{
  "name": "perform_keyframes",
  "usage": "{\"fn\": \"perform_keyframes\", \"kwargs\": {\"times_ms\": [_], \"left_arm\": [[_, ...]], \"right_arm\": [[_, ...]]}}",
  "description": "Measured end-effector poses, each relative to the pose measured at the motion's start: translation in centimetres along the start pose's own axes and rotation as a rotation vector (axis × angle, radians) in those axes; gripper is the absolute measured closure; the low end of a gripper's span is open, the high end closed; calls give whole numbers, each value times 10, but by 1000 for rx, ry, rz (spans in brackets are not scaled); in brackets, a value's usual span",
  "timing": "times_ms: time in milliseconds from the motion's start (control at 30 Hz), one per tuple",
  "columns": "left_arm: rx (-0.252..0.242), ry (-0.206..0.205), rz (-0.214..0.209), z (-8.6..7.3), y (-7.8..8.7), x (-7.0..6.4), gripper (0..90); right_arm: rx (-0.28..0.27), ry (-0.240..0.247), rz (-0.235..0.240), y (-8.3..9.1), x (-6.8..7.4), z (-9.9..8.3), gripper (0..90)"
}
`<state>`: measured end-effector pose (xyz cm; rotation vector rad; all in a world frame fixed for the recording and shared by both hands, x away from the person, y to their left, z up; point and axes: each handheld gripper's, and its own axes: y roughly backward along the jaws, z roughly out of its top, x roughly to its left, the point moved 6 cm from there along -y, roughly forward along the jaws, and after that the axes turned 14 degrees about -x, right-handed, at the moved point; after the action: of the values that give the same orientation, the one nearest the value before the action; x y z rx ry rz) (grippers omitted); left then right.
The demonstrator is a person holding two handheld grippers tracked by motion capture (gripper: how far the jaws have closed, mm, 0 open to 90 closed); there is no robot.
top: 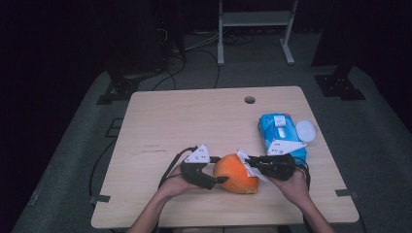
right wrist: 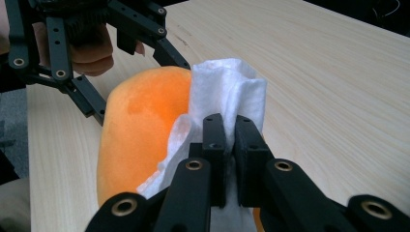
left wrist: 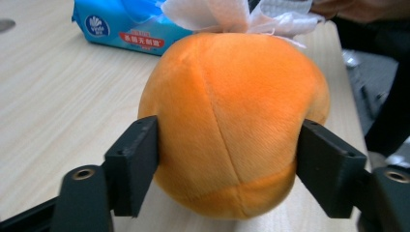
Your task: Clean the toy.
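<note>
An orange plush ball (top: 236, 174) rests on the wooden table (top: 194, 126) near its front edge. My left gripper (top: 214, 180) is shut on the plush ball (left wrist: 232, 121), one jaw pressed into each side. My right gripper (top: 252, 164) comes from the right, shut on a white tissue (right wrist: 227, 96) that lies against the ball's top right. In the right gripper view the tissue stands up between the jaws, touching the orange ball (right wrist: 140, 125), with the left gripper (right wrist: 96, 58) behind it. The tissue (left wrist: 232, 14) shows atop the ball in the left gripper view.
A blue pack of wet wipes (top: 281, 133) lies right of the ball, with a white round lid (top: 305, 130) beside it. A cable hole (top: 249, 100) sits at the table's far side. The blue pack (left wrist: 130, 29) lies behind the ball.
</note>
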<state>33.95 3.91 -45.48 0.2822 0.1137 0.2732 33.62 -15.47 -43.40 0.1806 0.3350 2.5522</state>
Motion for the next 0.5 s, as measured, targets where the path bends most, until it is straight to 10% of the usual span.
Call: {"fn": "perform_keyframes", "kwargs": {"times_ms": [200, 500], "left_arm": [[-72, 74, -14, 11, 7, 2, 193], [-4, 66, -1, 6, -4, -3, 273]], "right_arm": [[-4, -36, 2, -5, -2, -1, 841], [-1, 48, 13, -9, 16, 7, 840]]}}
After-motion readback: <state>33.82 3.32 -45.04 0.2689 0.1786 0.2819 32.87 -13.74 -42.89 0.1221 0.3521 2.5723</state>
